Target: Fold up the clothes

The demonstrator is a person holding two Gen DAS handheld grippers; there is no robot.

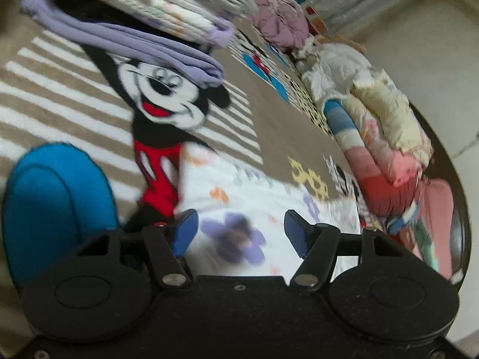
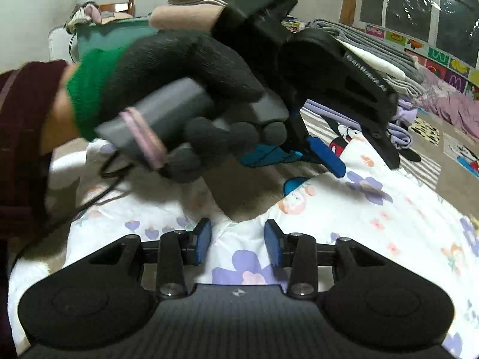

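Note:
A white cloth with purple and orange flowers (image 1: 239, 197) lies spread on the rug. In the left wrist view my left gripper (image 1: 239, 230) hangs just over its near part. Its blue pads (image 1: 185, 233) stand wide apart and the cloth shows between them, untouched by either pad. The right wrist view shows the same cloth (image 2: 374, 209) with a notch in its edge. My right gripper (image 2: 238, 239) is low over it, its pads (image 2: 203, 239) apart with cloth in the gap. A gloved hand (image 2: 185, 68) holds the left gripper (image 2: 359, 158) above the cloth's far edge.
The cartoon-mouse rug (image 1: 60, 89) carries a folded stack of lilac and floral clothes (image 1: 134, 24) at the back left. A heap of unfolded clothes (image 1: 374, 125) lines the right side. Grey folded items (image 2: 374, 56), a green tub (image 2: 113, 36) and a cable (image 2: 110, 176) are nearby.

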